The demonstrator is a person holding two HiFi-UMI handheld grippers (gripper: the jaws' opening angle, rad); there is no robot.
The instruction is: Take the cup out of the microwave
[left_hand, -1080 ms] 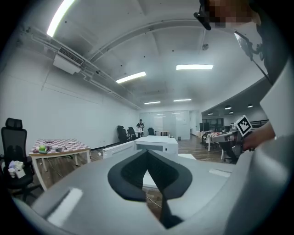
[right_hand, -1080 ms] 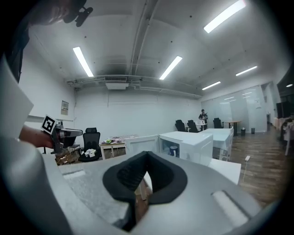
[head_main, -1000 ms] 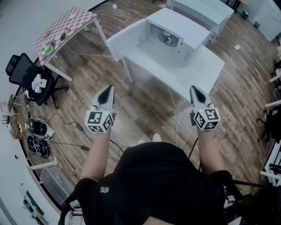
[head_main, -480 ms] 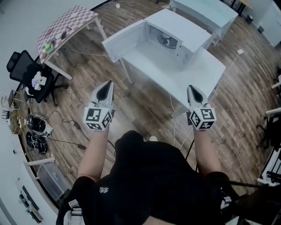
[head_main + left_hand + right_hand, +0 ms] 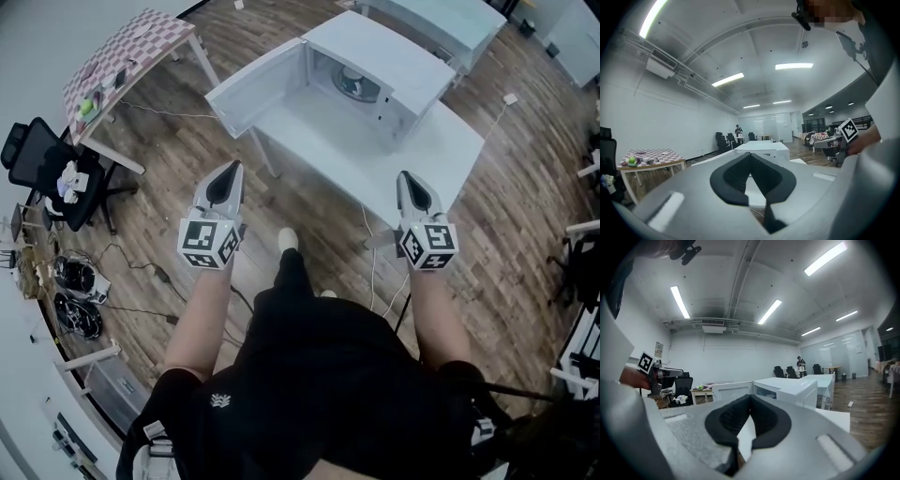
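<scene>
The person holds both arms straight out in front, side by side, with bare forearms. Each hand grips one claw tool, and both tools point almost flat toward the white table.

The left gripper has its two claws pressed together at the tips, and nothing sits between them. The right gripper is the same, with its claws squeezed shut and nothing held. The left one is over the wood floor, off to the left of the table. The right one is near the table's front edge.

The microwave stands on the table, well apart from both grippers. Its door hangs wide open to the left. The cup is inside the microwave, a small round grey thing on the floor of the box. No claw touches it.

One white shoe shows on the floor between the two arms. Far to the left are a checkered table and a black chair.
</scene>
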